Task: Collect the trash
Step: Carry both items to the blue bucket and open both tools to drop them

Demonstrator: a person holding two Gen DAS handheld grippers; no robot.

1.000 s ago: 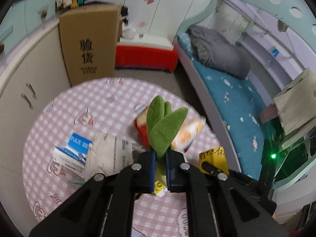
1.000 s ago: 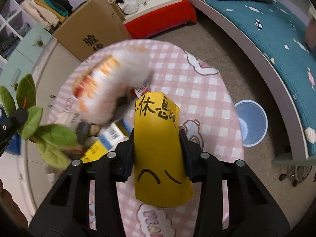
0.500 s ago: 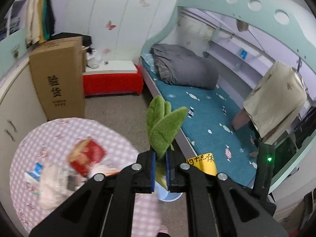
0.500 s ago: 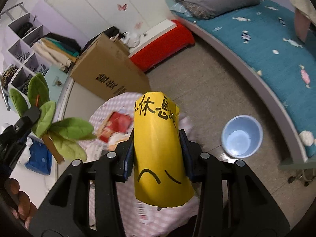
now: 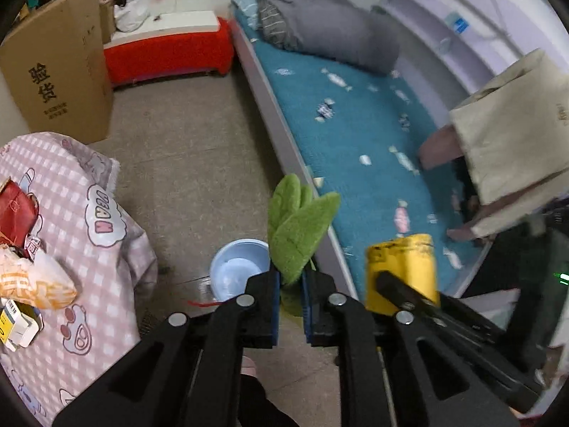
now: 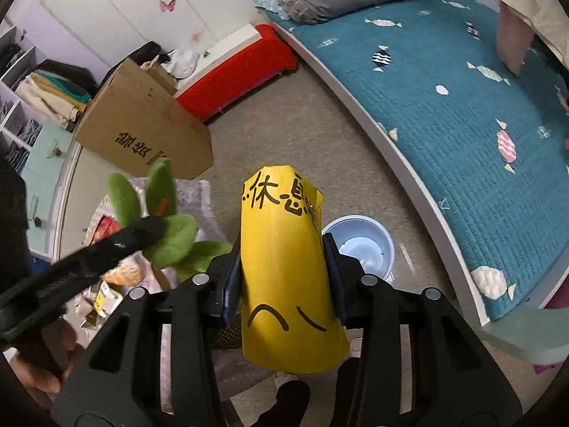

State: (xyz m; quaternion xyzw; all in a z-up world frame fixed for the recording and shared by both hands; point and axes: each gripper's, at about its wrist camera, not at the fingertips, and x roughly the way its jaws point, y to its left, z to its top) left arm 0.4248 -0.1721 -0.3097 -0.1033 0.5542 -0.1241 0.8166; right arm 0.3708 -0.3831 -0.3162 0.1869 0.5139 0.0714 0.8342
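Note:
My left gripper (image 5: 291, 277) holds a bunch of green plush leaves (image 5: 298, 224) upright between its pads; its jaws are opening, and the leaves still fill the gap. My right gripper (image 6: 281, 267) is shut on a yellow tube (image 6: 284, 302) with black characters and a drawn frown. Both hang over the floor, just above a pale blue bin (image 5: 238, 267) that stands beside the bed edge. In the right wrist view the bin (image 6: 359, 249) lies right of the tube and the leaves (image 6: 170, 242) are on the left.
A round table under a pink checked cloth (image 5: 99, 249) is at the left, with a red packet (image 5: 16, 213), an orange-white bag (image 5: 32, 281) and a small box (image 5: 17, 323). A teal bed (image 5: 355, 135), a cardboard box (image 5: 60, 71) and a red bench (image 5: 167, 49) ring the floor.
Both grippers swung off the table to the floor by the bed, carrying the leaves and the tube. The blue bin now lies just under them. The left jaws stand slightly wider.

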